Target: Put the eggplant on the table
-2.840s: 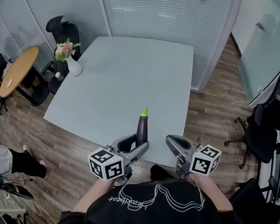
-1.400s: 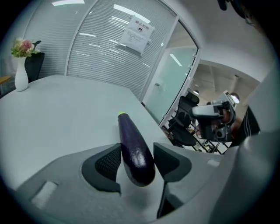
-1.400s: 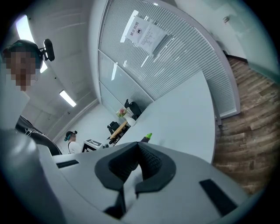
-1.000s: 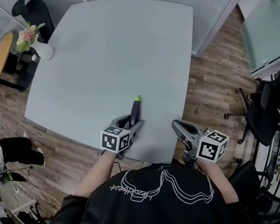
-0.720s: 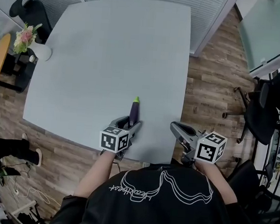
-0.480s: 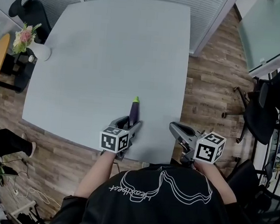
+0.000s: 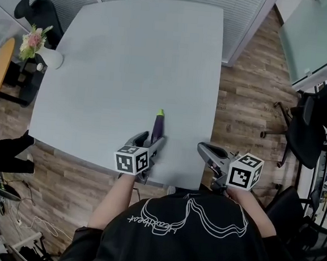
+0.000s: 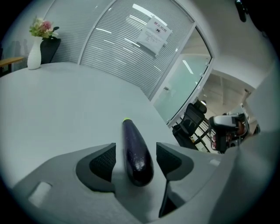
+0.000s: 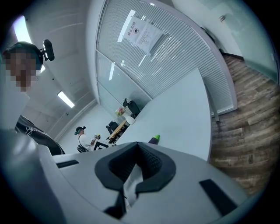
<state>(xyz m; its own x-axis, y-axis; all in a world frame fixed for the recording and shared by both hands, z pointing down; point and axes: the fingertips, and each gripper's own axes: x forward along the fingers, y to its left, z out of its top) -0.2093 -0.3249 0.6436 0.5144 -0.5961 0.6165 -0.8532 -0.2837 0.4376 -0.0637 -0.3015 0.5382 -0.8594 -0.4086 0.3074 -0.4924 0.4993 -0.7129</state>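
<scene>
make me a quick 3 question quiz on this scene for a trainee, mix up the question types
1. True or false: the right gripper holds the eggplant.
2. What stands at the far left corner of the table? A) a vase of flowers B) a laptop C) a mug
3. What lies between the jaws of the left gripper, and do the pads press on it?

Key
1. False: its jaws are together with nothing in them.
2. A
3. The eggplant, lying on the table. No: the jaws are opening and there is a gap on each side of it.
</scene>
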